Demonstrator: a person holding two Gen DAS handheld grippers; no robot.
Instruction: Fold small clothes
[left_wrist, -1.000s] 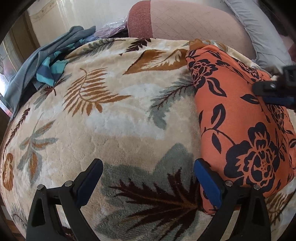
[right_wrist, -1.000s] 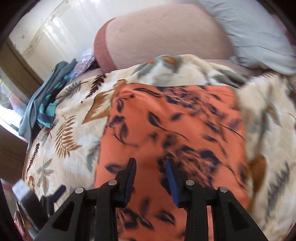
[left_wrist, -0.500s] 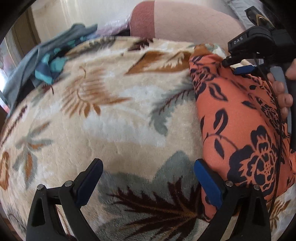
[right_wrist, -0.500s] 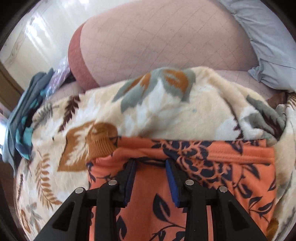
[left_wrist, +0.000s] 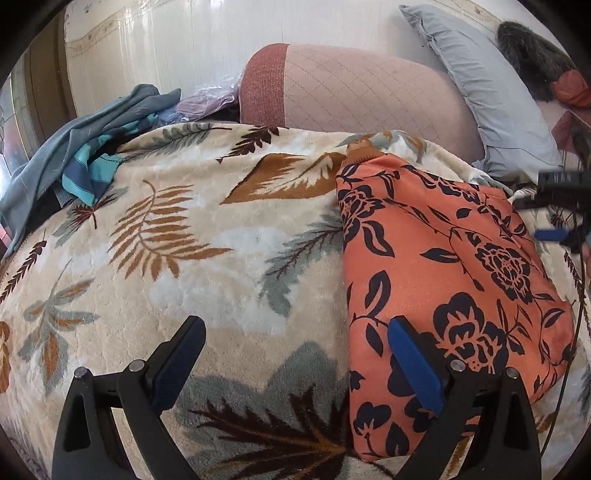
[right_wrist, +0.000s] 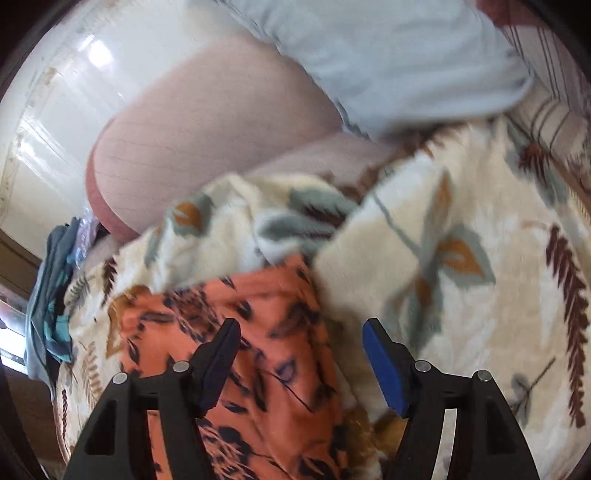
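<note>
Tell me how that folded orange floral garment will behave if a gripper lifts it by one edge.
The orange floral garment is thin, soft cloth, so it would probably droop and come unfolded. It looks smooth with a slight sheen, so it may slide off the plush leaf-print blanket easily. Likely light for its size.

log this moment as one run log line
stage: fold done, released | left gripper: open, empty | right gripper: open, empty | folded orange floral garment: flat on cream leaf-print fleece blanket
</note>
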